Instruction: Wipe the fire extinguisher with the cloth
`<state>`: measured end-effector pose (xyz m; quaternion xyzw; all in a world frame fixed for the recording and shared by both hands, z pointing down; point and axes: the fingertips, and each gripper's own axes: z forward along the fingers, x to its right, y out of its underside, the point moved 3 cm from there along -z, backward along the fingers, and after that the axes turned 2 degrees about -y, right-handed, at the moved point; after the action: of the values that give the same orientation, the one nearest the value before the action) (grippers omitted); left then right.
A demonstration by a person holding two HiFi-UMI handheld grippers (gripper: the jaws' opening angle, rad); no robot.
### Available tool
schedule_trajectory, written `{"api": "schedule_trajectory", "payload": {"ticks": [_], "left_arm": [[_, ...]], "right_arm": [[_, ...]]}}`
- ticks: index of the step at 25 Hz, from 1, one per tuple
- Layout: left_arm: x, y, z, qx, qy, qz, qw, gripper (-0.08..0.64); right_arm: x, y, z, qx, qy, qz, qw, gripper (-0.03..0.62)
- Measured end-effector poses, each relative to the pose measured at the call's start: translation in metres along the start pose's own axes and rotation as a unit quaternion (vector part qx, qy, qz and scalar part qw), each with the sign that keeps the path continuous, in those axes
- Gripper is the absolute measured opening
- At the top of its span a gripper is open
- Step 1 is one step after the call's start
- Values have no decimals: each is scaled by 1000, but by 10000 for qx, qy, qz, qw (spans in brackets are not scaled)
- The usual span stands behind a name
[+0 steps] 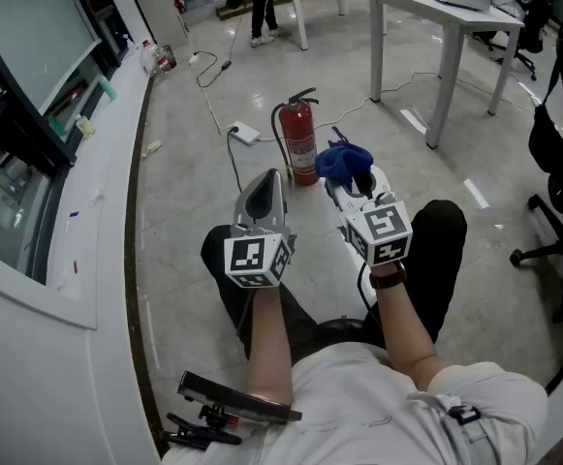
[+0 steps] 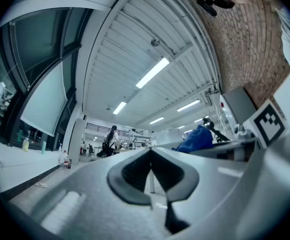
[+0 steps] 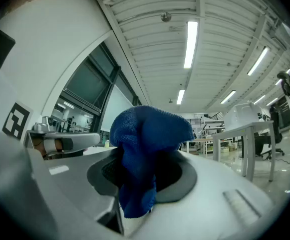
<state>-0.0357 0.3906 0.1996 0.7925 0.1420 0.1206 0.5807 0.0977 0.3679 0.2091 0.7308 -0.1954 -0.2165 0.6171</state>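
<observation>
A red fire extinguisher (image 1: 301, 140) stands upright on the grey floor, just beyond both grippers. My right gripper (image 1: 344, 174) is shut on a blue cloth (image 1: 343, 159), which bunches out of its jaws close to the extinguisher's right side; in the right gripper view the blue cloth (image 3: 145, 154) fills the space between the pads. My left gripper (image 1: 266, 187) is shut with nothing in it, a little short of the extinguisher's base and to its left. In the left gripper view that gripper (image 2: 151, 171) points out over the floor, and the cloth (image 2: 196, 139) shows at the right.
A white ledge (image 1: 87, 211) under a window runs along the left. A white power strip (image 1: 245, 133) with cables lies on the floor behind the extinguisher. A white table (image 1: 446, 27) stands at the back right, a black office chair (image 1: 562, 163) at the right edge. A person walks far behind.
</observation>
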Motion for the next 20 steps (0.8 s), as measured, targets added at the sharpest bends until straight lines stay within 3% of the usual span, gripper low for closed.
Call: {"api": "schedule_trajectory", "payload": {"ticks": [12, 20], "left_arm": [[0, 9, 20, -90, 114, -76, 9999, -5], [-10, 20, 57, -146, 38, -161, 9998, -5]], "right_arm": [[2, 6, 14, 106, -140, 155, 9997, 130], [26, 15, 57, 159, -103, 457, 9988, 130]]}}
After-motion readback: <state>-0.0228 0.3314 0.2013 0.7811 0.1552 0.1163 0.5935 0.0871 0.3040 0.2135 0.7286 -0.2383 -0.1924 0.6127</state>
